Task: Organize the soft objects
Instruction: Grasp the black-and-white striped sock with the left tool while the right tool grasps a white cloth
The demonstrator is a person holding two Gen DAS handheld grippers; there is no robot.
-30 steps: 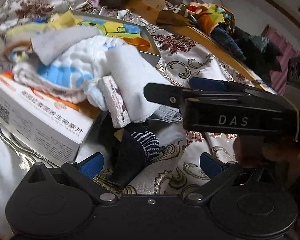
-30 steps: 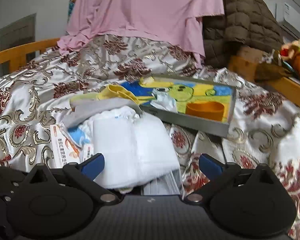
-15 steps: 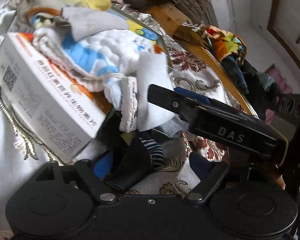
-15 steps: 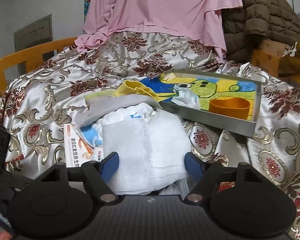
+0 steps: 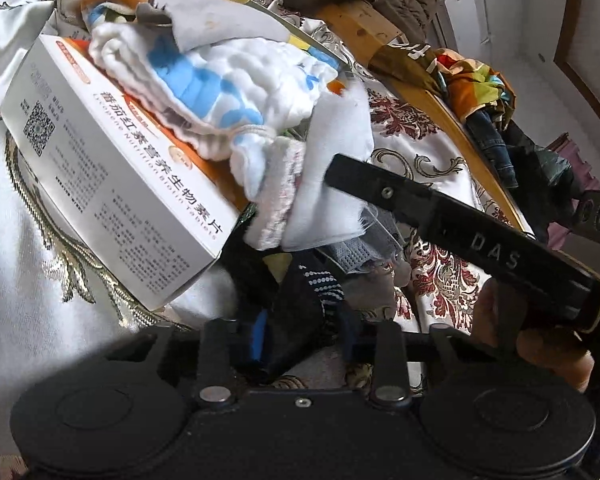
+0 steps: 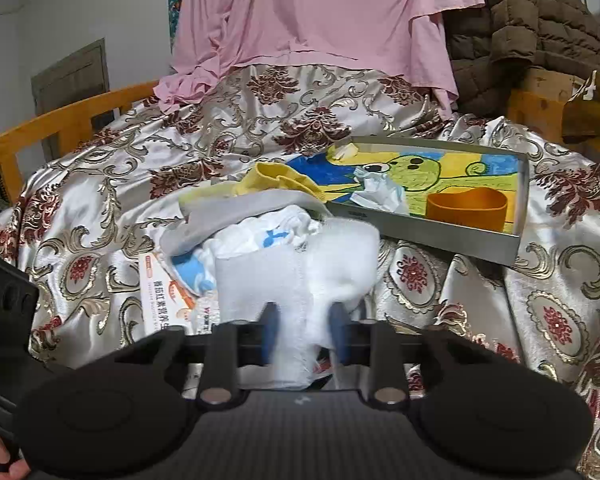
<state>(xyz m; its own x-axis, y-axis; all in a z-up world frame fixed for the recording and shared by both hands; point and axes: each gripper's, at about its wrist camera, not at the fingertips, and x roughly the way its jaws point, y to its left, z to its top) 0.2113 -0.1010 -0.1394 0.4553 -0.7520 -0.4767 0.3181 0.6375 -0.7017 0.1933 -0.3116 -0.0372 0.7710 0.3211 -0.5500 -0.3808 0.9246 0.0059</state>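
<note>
A pile of soft things lies on the patterned bedspread: a white-and-blue quilted cloth [image 5: 220, 80], a grey cloth [image 5: 220, 28], a yellow cloth [image 6: 280, 178] and a white towel [image 6: 300, 272]. My right gripper [image 6: 304, 332] is shut on the white towel's near edge; the right gripper also shows in the left wrist view [image 5: 440, 216]. My left gripper [image 5: 304, 328] is shut on a dark dotted sock [image 5: 312, 304] lying below the pile.
A white and orange medicine box [image 5: 112, 184] lies under the cloths. A shallow grey tray [image 6: 452, 240] with a cartoon picture holds an orange cup [image 6: 464, 212] and a crumpled tissue [image 6: 376, 196]. A wooden bed rail [image 6: 60, 124] and heaped clothes [image 5: 480, 92] border the bed.
Both grippers have closed from open: the right one onto the white towel, the left one onto the dark sock. The left view has tilted and moved closer to the pile.
</note>
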